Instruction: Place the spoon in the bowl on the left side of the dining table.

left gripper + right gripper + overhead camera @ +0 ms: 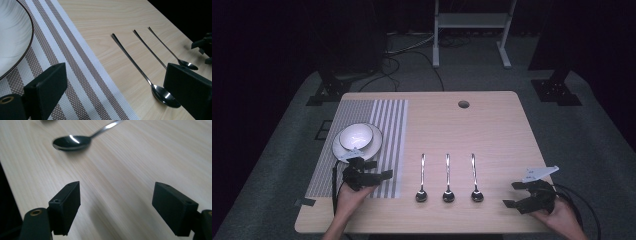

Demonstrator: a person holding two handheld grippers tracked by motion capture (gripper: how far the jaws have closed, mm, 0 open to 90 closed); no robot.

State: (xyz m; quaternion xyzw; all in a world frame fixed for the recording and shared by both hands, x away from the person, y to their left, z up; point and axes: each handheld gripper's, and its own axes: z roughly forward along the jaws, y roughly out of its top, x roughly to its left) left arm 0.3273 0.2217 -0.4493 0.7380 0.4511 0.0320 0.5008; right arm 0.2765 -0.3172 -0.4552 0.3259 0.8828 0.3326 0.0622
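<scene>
- Left gripper (374, 170): hovering over the striped placemat (387, 130), at 6 o'clock of the bowl (356, 136); jaws standing apart, nothing between them.
- Right gripper (514, 194): hanging over bare table (492, 120) at 3 o'clock of the spoons; jaws spread wide, empty.
- Three spoons, left spoon (422, 180), middle spoon (447, 179) and right spoon (475, 178): lying parallel between the grippers, bowls pointing to 6 o'clock.
</scene>
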